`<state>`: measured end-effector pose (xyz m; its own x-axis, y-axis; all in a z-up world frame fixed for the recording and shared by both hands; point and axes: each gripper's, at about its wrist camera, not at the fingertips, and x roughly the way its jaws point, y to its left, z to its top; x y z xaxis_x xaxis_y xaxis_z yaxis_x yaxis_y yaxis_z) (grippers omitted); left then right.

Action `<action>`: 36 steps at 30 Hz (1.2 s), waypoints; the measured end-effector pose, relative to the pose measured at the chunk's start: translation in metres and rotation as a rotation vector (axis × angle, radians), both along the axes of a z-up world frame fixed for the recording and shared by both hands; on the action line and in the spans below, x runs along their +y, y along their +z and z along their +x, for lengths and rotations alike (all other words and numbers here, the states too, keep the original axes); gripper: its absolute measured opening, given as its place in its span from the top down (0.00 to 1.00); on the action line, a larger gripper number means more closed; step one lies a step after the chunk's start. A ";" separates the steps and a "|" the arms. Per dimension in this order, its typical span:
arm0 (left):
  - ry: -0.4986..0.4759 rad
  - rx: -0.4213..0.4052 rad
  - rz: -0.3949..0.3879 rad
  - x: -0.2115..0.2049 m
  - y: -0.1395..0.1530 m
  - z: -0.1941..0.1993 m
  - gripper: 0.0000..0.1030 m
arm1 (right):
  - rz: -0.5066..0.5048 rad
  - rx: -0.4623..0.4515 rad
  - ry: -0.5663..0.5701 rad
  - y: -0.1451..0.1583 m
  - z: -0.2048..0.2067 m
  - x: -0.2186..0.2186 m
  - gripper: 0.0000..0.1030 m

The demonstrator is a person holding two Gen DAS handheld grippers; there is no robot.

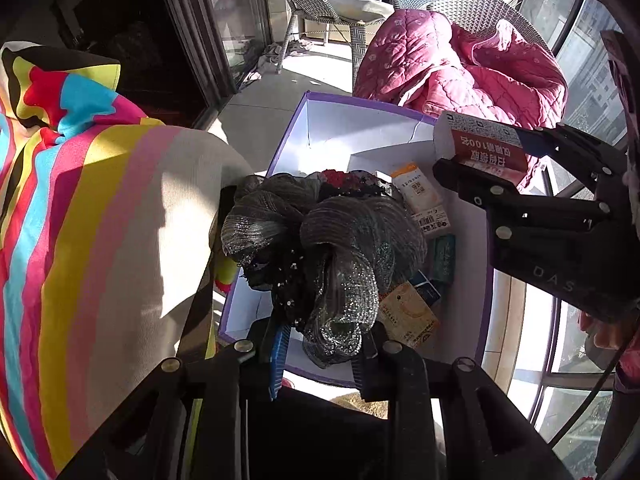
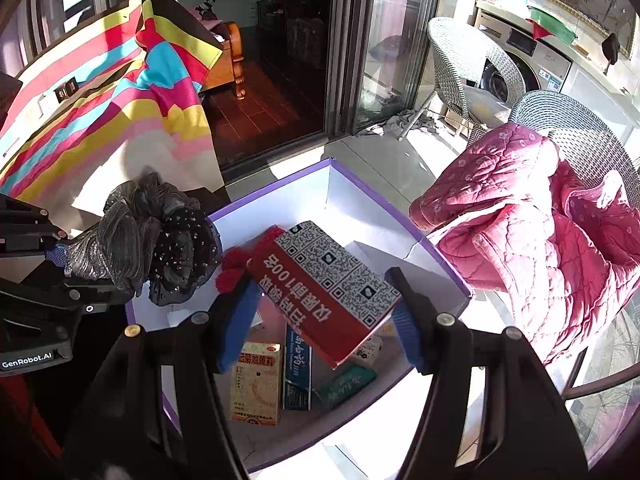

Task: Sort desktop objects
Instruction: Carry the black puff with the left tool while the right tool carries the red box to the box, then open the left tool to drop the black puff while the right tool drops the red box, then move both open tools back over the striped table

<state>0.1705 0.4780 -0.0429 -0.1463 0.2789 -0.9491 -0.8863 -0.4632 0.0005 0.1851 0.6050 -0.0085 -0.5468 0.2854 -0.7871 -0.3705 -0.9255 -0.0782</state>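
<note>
Two grippers: both loaded, over the purple box (image 2: 440, 248).
Left gripper (image 1: 320, 340): clamped on glittery grey fabric bundle (image 1: 332, 240).
Right gripper (image 2: 324, 320): clamped on red QR-code carton (image 2: 324, 292).
Below them: small packets (image 2: 256, 384) inside the box.

"GenRobot.AI" was printed on the left claw (image 2: 86, 276). "DAS" was seen on the right claw (image 1: 480, 162). "100" was read upside down on the red box (image 2: 320, 300).
</note>
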 end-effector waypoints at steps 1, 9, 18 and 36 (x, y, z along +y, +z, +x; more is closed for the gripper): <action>-0.007 -0.005 -0.013 0.001 -0.003 0.001 0.72 | 0.011 -0.005 -0.008 -0.001 -0.001 0.002 0.36; -0.053 -0.045 -0.058 0.019 -0.002 0.004 0.49 | -0.011 -0.003 -0.059 -0.006 -0.002 0.014 0.34; 0.002 -0.030 -0.028 0.012 0.013 -0.013 0.20 | 0.012 -0.010 -0.095 -0.006 -0.005 0.014 0.14; 0.183 -0.083 0.204 -0.083 0.068 -0.049 0.20 | -0.016 0.173 0.044 0.054 -0.045 -0.032 0.09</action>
<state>0.1212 0.3952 0.0254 -0.1356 0.4416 -0.8869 -0.7812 -0.5982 -0.1784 0.1402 0.5730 0.0458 -0.6864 0.2459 -0.6844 -0.3359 -0.9419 -0.0015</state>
